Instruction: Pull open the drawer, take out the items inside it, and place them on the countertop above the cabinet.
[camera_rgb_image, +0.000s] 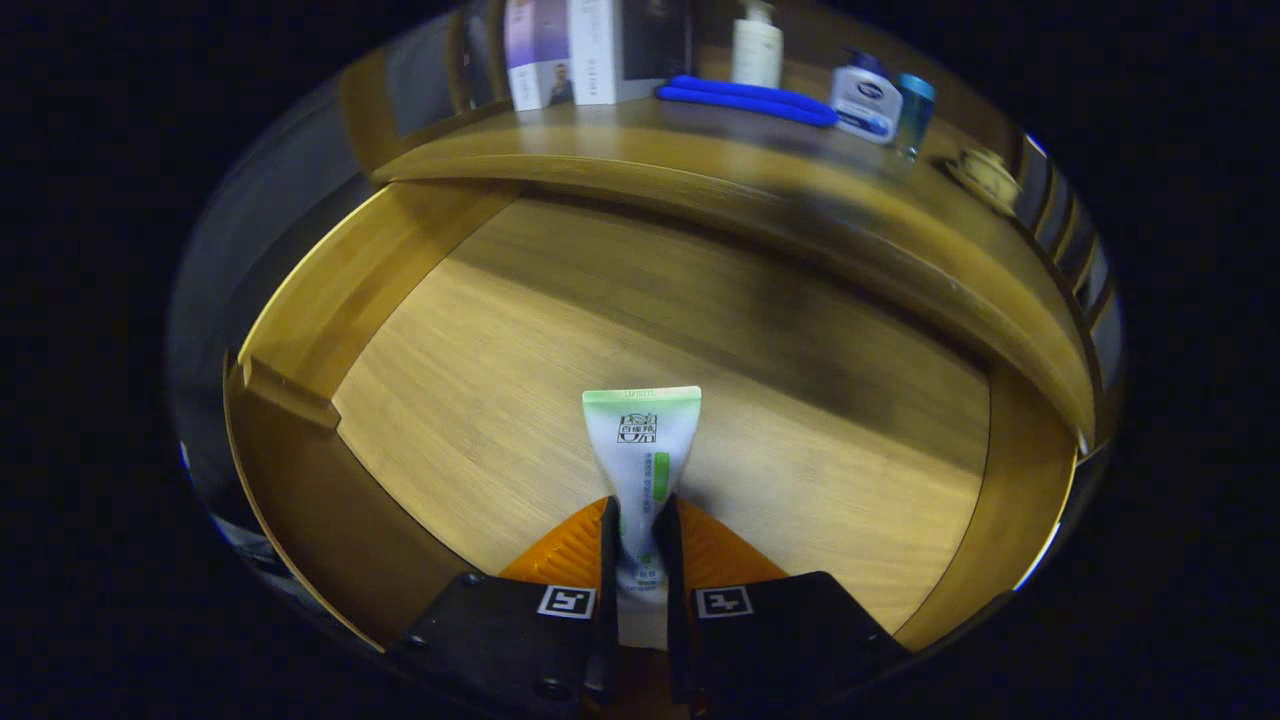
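1. Two fingers of the tool (640, 530) stand narrow, pressing both sides of a white and green tube (641, 450).
2. The tube points forward from between the fingers, its flat crimped end just ahead of them, over the wooden floor of the open drawer (480, 400).
3. Beyond the drawer, on the desk (640, 150) above, stand boxes (590, 50), a blue cloth (745, 100) and several bottles (865, 100).

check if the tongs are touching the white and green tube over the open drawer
Touching. In the gripper view both fingers of the tongs press against the sides of the tube, which sticks out ahead of them above the drawer floor.
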